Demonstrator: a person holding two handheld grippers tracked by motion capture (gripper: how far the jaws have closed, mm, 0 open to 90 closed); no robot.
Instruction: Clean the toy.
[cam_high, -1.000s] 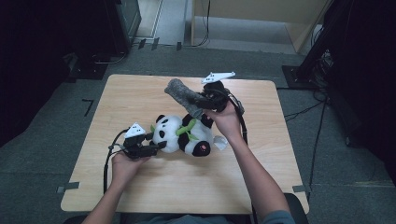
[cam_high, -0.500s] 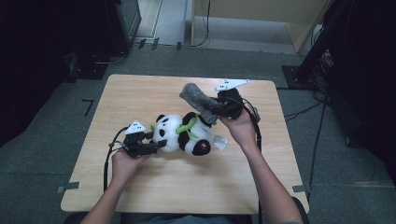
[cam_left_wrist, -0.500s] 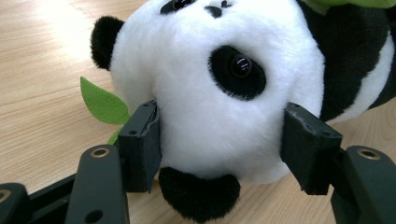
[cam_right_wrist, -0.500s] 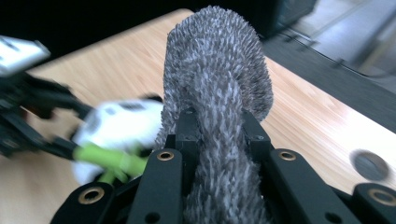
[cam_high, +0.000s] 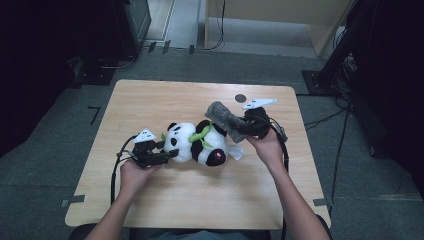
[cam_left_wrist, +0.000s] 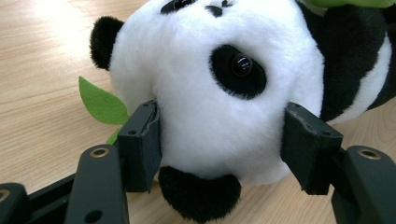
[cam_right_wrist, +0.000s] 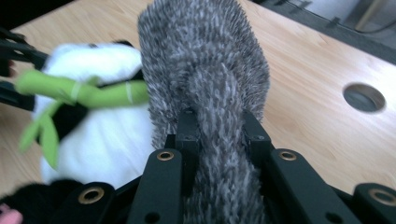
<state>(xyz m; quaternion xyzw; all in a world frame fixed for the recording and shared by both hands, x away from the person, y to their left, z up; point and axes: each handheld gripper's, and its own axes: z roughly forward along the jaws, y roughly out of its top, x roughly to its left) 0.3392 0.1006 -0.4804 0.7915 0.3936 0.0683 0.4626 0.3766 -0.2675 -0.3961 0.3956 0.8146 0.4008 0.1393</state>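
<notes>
The left tool (cam_left_wrist: 219, 135) has its two black jaws clamped on either side of the white head of a black-and-white plush panda (cam_high: 197, 142), pinning it where it lies on its side on the pale wooden tabletop (cam_high: 175, 200), roughly at its middle. The right tool (cam_right_wrist: 217, 126) is pinched narrow on a fuzzy grey knitted sock (cam_high: 226, 120), the fabric bunched between its jaws; in the high view the sock hangs just above and beside the panda's dark body, near its right end.

The panda looks light and very soft: its stuffing yields under the jaws, so a grip on the round head sinks in and holds well, though it could roll or slide on the smooth wood if pushed sideways. The head or the trunk seem the safest places to take it; the green felt bamboo stalk and leaf (cam_right_wrist: 88, 93) across its chest are thin and floppy and would probably bend or tear off if pulled. The sock is limp, stretchy and furry, unlikely to slip, and is best held near its open cuff so the mouth can be spread.

A small white tag (cam_high: 236, 151) sticks out by the panda's lower end; any print on it is too small to read, and no other writing or brand can be made out.
</notes>
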